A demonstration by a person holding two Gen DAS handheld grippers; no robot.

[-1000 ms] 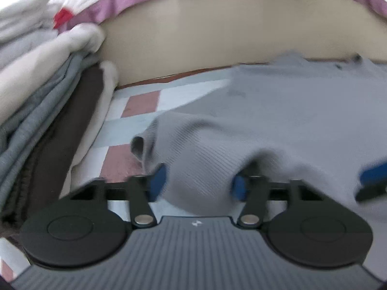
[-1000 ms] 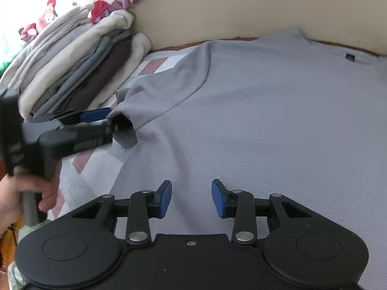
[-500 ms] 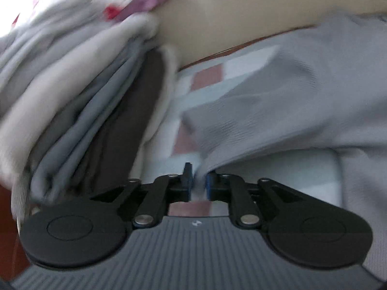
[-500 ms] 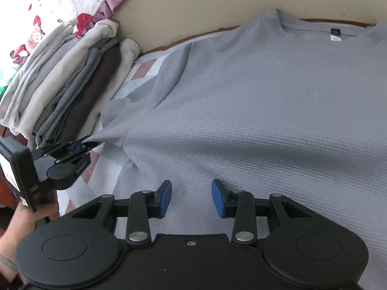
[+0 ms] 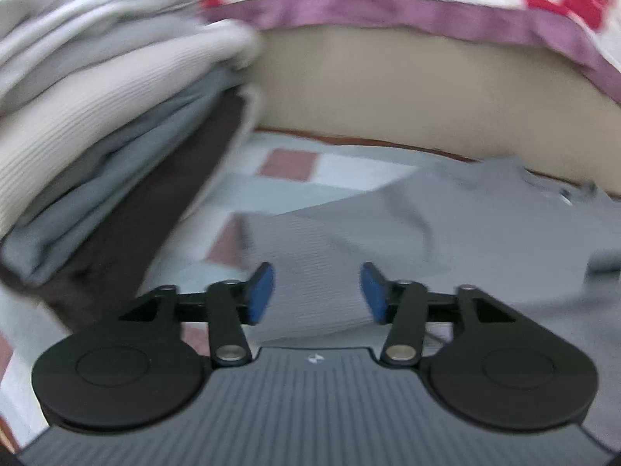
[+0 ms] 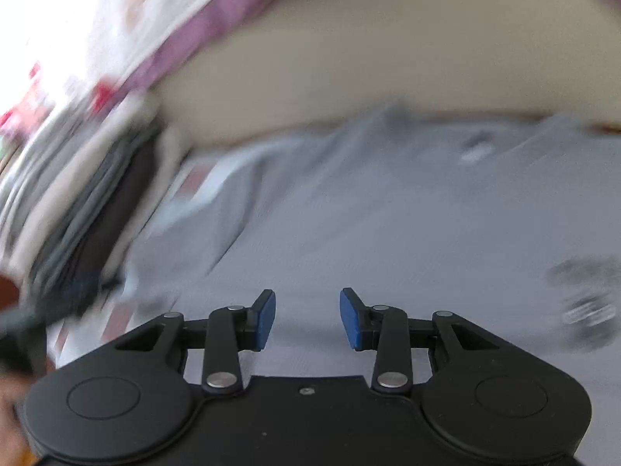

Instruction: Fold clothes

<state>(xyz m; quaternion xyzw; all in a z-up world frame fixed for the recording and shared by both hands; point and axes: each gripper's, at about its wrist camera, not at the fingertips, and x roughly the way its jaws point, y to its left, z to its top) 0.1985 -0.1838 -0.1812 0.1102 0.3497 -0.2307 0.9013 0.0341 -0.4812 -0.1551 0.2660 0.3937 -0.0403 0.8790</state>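
A grey waffle-knit shirt (image 6: 388,225) lies spread on the bed, its collar label towards the far side. Its left sleeve (image 5: 310,240) lies flat on the checked cover. My left gripper (image 5: 316,291) hovers just over that sleeve; its jaws are opening, and the cloth lies below them without being pinched. My right gripper (image 6: 306,320) is open above the shirt's body with nothing between its blue pads. The right wrist view is blurred; the left gripper (image 6: 46,306) shows there as a dark smear at the left edge.
A stack of folded clothes (image 5: 97,155) in grey, beige and dark brown rises at the left, close to the sleeve. Behind the bed's checked cover (image 5: 287,163) stands a beige headboard (image 5: 388,89), with a quilt with a purple border (image 5: 388,11) over it. A person's hand (image 6: 7,407) shows at the lower left.
My left gripper, shut on the sleeve's edge half a second ago, has opened and the sleeve now lies flat. My right gripper has risen and swung, still open.
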